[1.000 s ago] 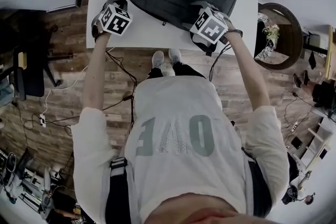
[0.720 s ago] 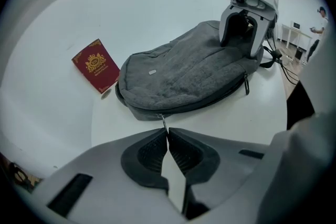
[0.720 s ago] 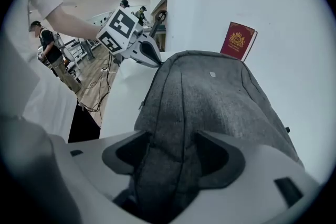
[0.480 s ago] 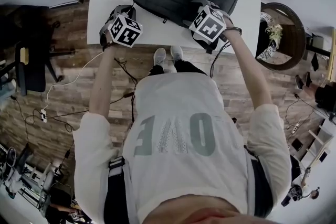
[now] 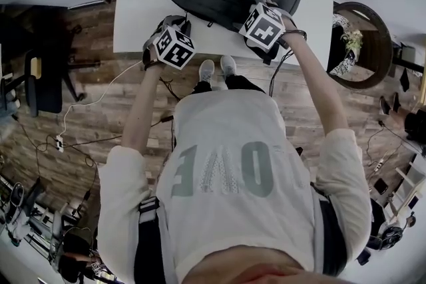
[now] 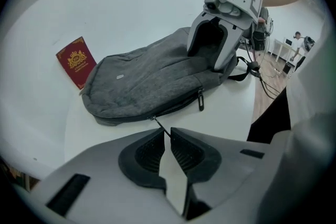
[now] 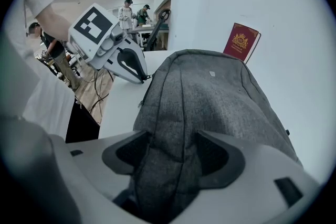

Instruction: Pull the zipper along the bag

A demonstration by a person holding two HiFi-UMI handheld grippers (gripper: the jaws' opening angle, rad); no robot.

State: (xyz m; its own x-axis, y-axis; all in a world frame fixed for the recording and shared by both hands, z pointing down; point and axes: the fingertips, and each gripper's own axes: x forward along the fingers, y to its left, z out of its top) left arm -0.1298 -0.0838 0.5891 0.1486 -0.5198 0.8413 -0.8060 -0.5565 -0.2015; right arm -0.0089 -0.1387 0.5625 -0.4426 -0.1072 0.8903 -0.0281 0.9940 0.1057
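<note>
Zipper pull (image 6: 159, 124) — seemingly — in left tongs (image 6: 167, 131).

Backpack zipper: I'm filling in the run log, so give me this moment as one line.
left gripper: shut on zipper pull | right gripper: shut on backpack fabric | backpack: lying on white table

shirt (image 5: 226, 143): white, big grey letters
trousers (image 5: 241, 84): dark
shoes (image 5: 217, 68): pale grey
left hand-held gripper (image 6: 167, 131), right hand-held gripper (image 7: 173, 136): pale grey, black-and-white marker cubes
</note>
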